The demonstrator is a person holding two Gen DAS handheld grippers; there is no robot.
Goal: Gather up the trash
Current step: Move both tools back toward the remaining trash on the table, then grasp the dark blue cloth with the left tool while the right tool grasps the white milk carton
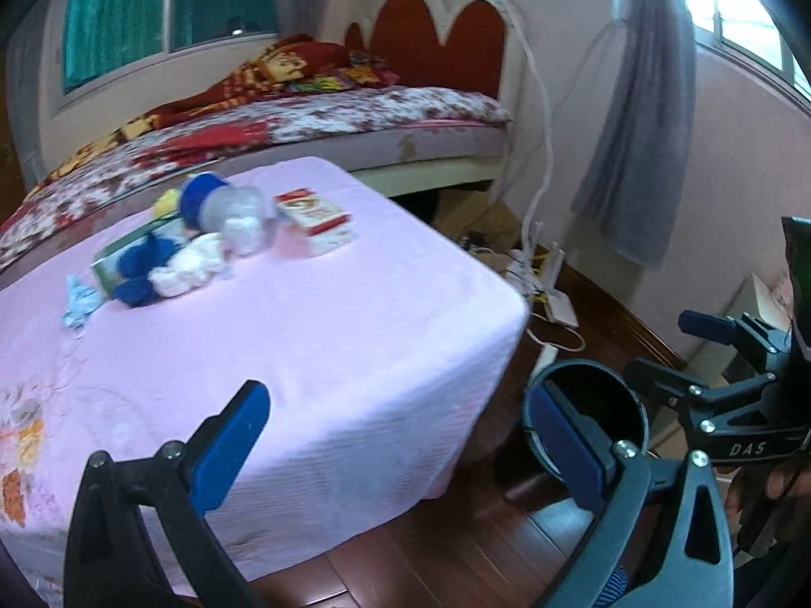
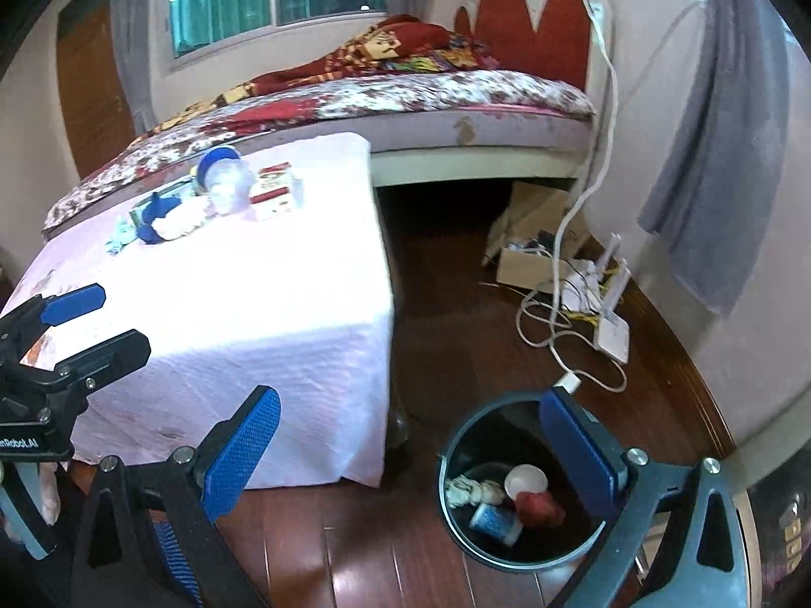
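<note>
The bin (image 2: 522,486) stands on the wooden floor (image 2: 355,547), just off the near corner of the worktop (image 2: 243,304), probably so a claw can swing from the cloth edge to the rim without the person stepping. It already holds a crumpled white wad (image 2: 474,492), a pale round lid (image 2: 526,480), a red lump (image 2: 541,506) and a small blue-and-white item (image 2: 494,519).

The remaining trash sits in one cluster at the far side of the worktop, next to the bed (image 1: 324,116): a clear bottle (image 1: 238,215) lying on its side with a blue cap, a red-and-white carton (image 1: 317,220) just beside it, blue scraps (image 1: 139,266) touching white tissue (image 1: 190,266), a pale blue scrap (image 1: 78,301) a little apart, and a yellow bit (image 1: 166,201) behind. A greenish flat box appears to lie under the scraps; its type cannot be determined.

The right claw (image 2: 405,456) is spread wide and holds nothing. It hangs over the floor by the bin, one finger overlapping the rim in view.

The left claw (image 1: 400,441) is likewise spread and empty, poised at the near corner of the worktop and aimed toward the cluster.

Judgement: the task is partly done. The next pick requires a long reach across bare cloth. The bottle, being round and on its side, may roll when pinched; the tissue and scraps should compress easily.
</note>
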